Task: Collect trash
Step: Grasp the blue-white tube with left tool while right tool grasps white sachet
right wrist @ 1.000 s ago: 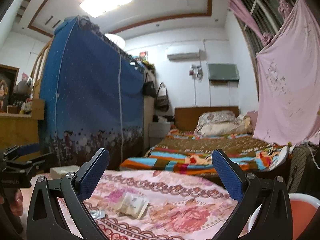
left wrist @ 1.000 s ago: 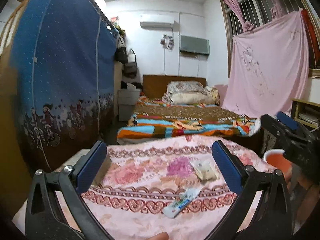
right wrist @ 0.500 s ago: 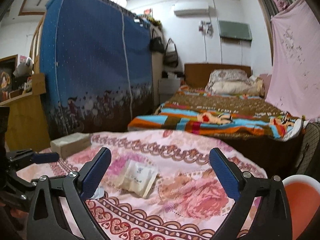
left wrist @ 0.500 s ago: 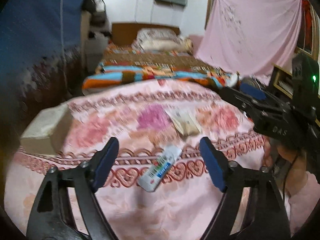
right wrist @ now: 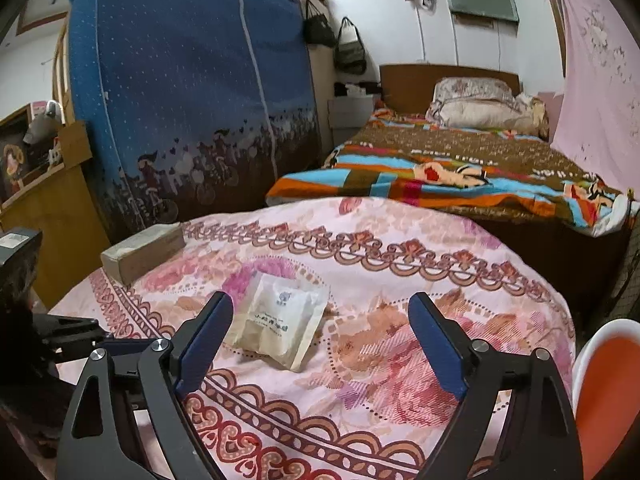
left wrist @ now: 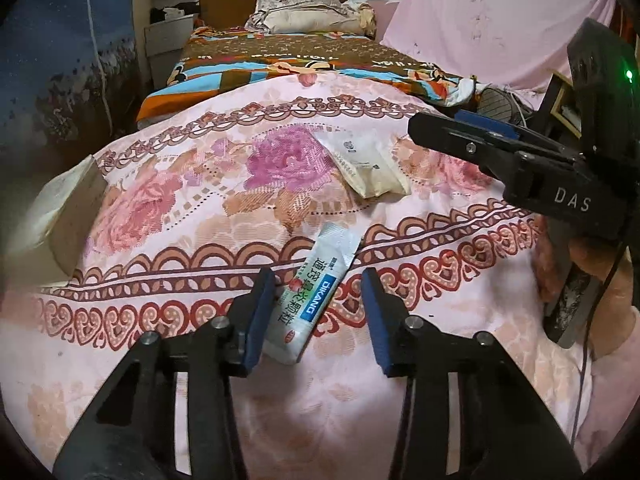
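A white, green and blue sachet (left wrist: 310, 296) lies on the pink floral cloth (left wrist: 180, 208). My left gripper (left wrist: 318, 296) is open and straddles the sachet; its left pad touches or nearly touches it, the right pad stands apart. A cream pouch (left wrist: 366, 162) lies farther back; it also shows in the right wrist view (right wrist: 278, 322). My right gripper (right wrist: 322, 332) is open and empty, low over the cloth, with the pouch just inside its left finger. It also shows at the right of the left wrist view (left wrist: 480, 136).
A beige box (right wrist: 144, 252) sits at the cloth's left edge. An orange bin with a white rim (right wrist: 604, 396) stands at the right. A bed with a striped blanket (right wrist: 460, 172) lies behind, and a blue wardrobe (right wrist: 188, 92) to the left.
Both grippers have tilted down and moved toward the cloth. My left gripper narrowed and came down around the sachet. My right gripper moved closer to the cream pouch.
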{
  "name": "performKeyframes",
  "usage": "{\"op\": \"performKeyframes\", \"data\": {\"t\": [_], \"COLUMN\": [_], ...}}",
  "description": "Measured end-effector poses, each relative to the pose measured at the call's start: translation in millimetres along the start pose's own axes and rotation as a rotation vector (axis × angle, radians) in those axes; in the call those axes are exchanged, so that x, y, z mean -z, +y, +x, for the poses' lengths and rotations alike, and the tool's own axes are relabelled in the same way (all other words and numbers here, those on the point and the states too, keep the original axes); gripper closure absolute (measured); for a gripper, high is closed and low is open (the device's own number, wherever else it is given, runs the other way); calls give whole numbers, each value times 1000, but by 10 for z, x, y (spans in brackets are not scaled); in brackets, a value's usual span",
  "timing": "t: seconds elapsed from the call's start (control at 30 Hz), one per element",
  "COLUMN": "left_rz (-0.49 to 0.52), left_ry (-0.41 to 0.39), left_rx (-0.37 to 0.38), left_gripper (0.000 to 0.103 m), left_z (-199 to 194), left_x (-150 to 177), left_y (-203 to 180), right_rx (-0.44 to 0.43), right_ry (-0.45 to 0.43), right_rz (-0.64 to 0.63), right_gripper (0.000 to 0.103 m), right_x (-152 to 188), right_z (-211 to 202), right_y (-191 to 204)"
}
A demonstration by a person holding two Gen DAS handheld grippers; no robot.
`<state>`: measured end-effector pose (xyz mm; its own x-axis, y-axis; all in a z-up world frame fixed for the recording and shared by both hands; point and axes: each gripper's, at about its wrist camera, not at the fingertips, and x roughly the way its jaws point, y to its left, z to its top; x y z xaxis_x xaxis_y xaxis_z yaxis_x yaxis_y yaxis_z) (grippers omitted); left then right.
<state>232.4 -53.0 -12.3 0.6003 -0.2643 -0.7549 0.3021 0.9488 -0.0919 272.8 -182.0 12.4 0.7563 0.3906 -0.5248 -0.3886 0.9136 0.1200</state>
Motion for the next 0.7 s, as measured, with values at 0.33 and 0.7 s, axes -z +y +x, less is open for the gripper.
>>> {"op": "performKeyframes", "data": {"t": [0.33, 0.7], "left_rz": [-82, -341], "left_ry": [-18, -83], "left_rx": [5, 17], "left_gripper": [90, 91], "left_z": [-40, -80], "left_x": [6, 61], "left_y": [175, 547], "right_rx": [-3, -51], "right_ry": [74, 190], "right_rz": [-32, -56], "right_gripper": [16, 18], "right_x": [-5, 12], "right_z": [149, 437], "right_y": [75, 268]}}
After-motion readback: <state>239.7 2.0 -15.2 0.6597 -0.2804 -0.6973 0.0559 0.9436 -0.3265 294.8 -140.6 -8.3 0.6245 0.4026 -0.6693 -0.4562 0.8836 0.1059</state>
